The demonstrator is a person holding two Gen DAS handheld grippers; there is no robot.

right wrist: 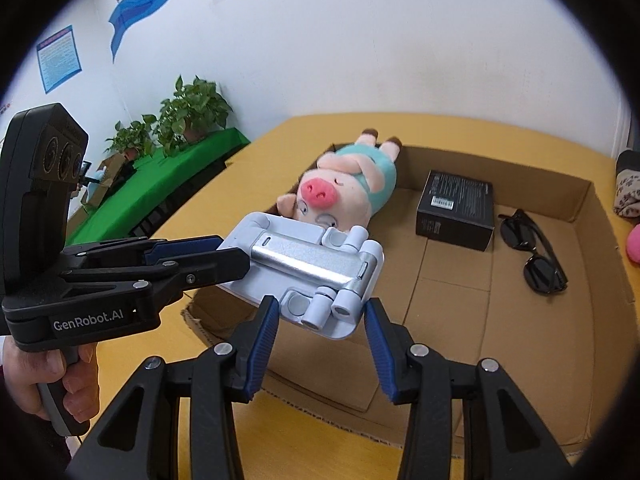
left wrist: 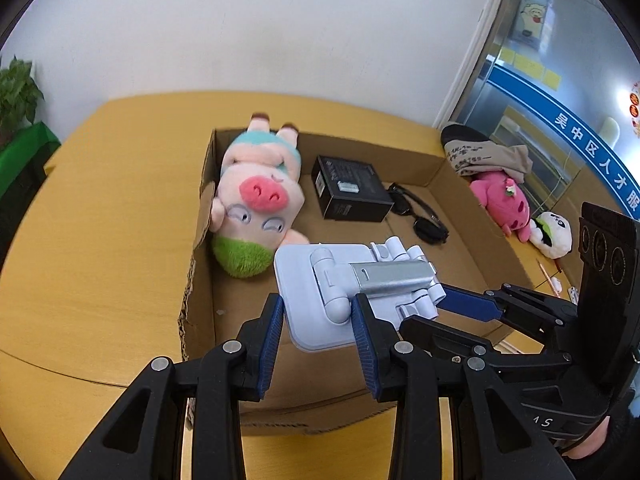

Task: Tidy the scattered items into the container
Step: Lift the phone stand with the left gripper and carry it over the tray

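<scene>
Pale blue plastic with a silver metal arm, the folding phone stand [left wrist: 352, 288] hangs over the near end of the open brown cardboard box [left wrist: 452, 164], carried between both grippers at once. The left gripper [left wrist: 318, 334] has its blue ribbed pads pressed on the flat base plate, one on each side edge. The right gripper [right wrist: 320, 322] grips the hinged end with the round knuckles, its jaws about the same moderate width. Neither is wide; both are closed on the stand, which fills the gap between the pads.

Judging by how things lie, the step in hand is the carry-and-place of this stand. It is above the box floor, not yet set down. Already inside are a pink plush pig in a teal outfit with a green cap [left wrist: 256, 200], a black rectangular carton [left wrist: 350, 188] and a pair of black sunglasses [left wrist: 420, 216].

The next move likely calls for lowering the stand onto the bare cardboard near the front wall, clear of the pig's cap, then parting both pairs of jaws together so it does not tip or swing from one end.

Outside the box, on the yellow tabletop [left wrist: 100, 240], a pink plush toy [left wrist: 506, 204], a white panda-like plush [left wrist: 554, 234] and a beige printed cloth item [left wrist: 484, 156] remain to be tidied.
</scene>
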